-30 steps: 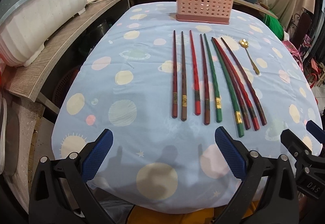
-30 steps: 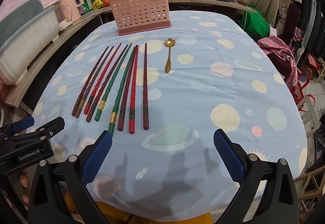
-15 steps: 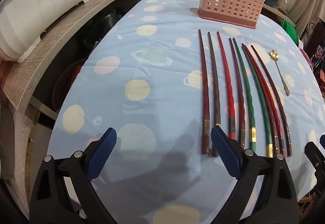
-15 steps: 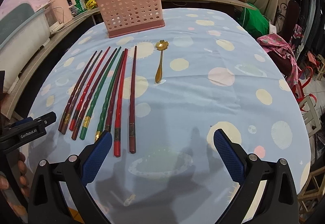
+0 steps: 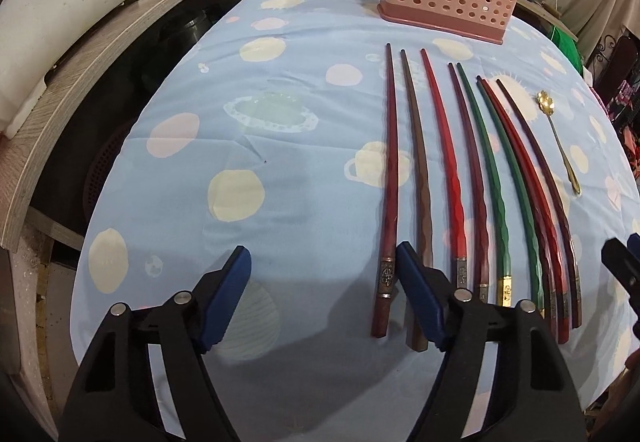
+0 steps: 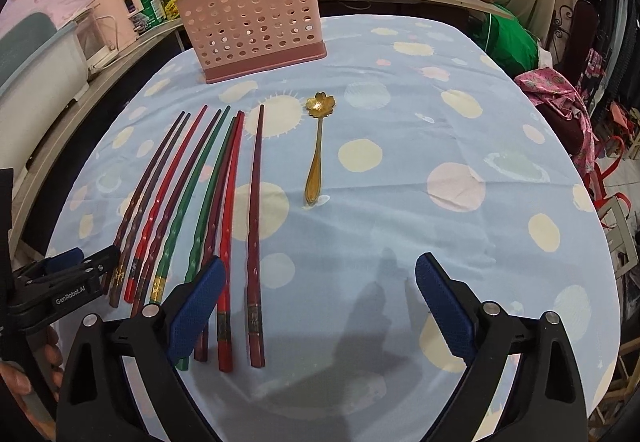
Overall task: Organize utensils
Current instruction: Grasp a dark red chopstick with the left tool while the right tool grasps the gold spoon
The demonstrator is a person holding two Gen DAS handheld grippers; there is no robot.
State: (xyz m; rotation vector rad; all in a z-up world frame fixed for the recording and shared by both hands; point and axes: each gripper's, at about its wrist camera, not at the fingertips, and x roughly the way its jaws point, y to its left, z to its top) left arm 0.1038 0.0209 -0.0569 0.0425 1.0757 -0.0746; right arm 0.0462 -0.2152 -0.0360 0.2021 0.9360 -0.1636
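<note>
jaws of the left gripper are closing over bare cloth, nothing between them; those of the right gripper are closing too, gaping and empty. eight lacquered chopsticks in red, brown and green lie side by side on the planet-print tabletop, a gold flower-bowled spoon just beside them, the pink perforated plastic holder well apart behind. left jaw possibly touches a handle end. straddle one stick near its banded end before clamping.
</note>
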